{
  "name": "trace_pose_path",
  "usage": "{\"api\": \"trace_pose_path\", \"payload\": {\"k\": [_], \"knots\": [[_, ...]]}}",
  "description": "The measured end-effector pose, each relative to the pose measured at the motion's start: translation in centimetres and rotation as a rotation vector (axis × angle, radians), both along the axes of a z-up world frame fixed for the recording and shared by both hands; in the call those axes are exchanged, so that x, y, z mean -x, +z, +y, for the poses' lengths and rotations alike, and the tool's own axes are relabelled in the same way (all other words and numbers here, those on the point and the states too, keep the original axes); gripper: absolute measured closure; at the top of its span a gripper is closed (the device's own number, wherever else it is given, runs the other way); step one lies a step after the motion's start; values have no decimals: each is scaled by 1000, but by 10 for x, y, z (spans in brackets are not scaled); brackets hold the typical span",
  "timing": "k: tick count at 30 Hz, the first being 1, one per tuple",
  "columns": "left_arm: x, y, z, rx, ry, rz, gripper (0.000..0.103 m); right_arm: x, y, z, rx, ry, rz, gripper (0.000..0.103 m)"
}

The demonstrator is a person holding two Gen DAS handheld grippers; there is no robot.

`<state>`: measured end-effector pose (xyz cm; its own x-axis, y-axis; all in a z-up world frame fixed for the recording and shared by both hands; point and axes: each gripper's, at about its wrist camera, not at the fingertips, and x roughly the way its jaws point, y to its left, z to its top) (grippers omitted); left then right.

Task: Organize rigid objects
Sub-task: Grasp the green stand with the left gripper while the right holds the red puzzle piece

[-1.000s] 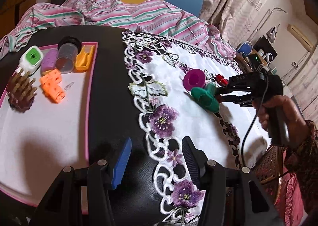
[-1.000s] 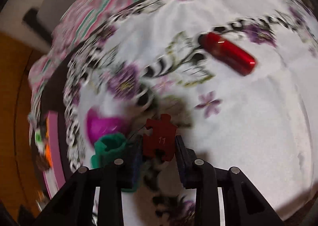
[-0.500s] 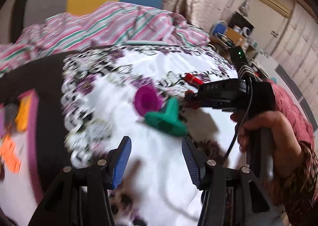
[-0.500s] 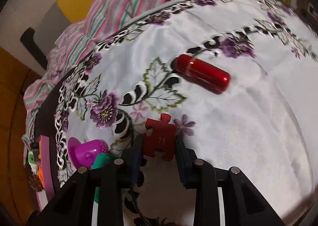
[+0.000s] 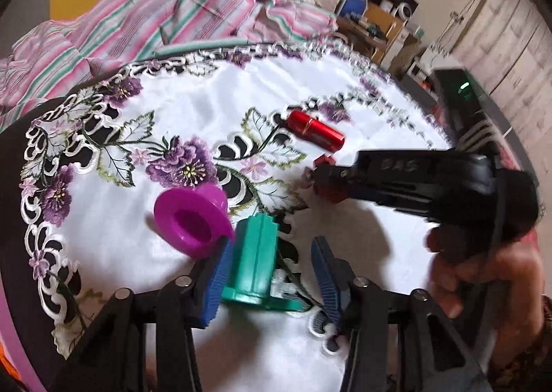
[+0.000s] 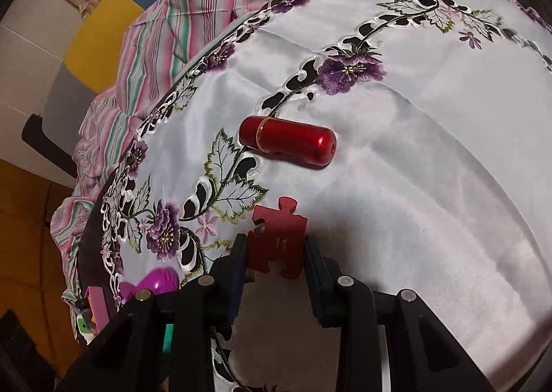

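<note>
Free room and obstacles, placed relative to the red cylinder [image 6: 288,143]. Beyond it and to its right, the white embroidered cloth [image 6: 431,164] on the tabletop lies bare. Nearer, the dark red puzzle piece [image 6: 277,242] fills the right gripper [image 6: 276,254] fingers' gap. Left of it, the purple funnel [image 5: 191,219] touches the green block [image 5: 255,262], which partly fills the left gripper [image 5: 272,274] gap.

My left gripper [image 5: 270,266] is low over the table, jaws spread wide, a green block [image 5: 257,264] between them, left pad [image 5: 217,280] touching it, right pad apart. My right gripper [image 6: 276,254] is clamped on a red puzzle piece [image 6: 277,242], held level; my right hand [image 5: 483,274] wraps its handle, seen from the left wrist view.
</note>
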<state>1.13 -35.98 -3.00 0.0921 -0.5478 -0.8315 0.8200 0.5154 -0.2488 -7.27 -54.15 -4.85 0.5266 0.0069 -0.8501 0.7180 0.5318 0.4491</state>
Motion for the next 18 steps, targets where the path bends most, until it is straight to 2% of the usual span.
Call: {"api": "trace_pose_path", "payload": {"k": [4, 5, 7, 8, 14, 18], "knots": [[0, -10, -9, -53, -37, -31, 61, -2, -1, 1, -1, 7, 0, 71], [1, -12, -11, -62, -51, -28, 63, -3, -1, 2, -1, 10, 0, 71], [1, -16, -14, -88, -68, -22, 73, -4, 0, 3, -4, 19, -9, 71], [1, -17, -13, -99, -69, -24, 73, -5, 0, 3, -7, 26, -12, 71], [6, -14, 0, -88, -59, -60, 73, -10, 3, 10, 5, 61, -21, 71], [5, -9, 19, -31, 5, -45, 73, -12, 3, 12, 10, 73, -25, 71]]}}
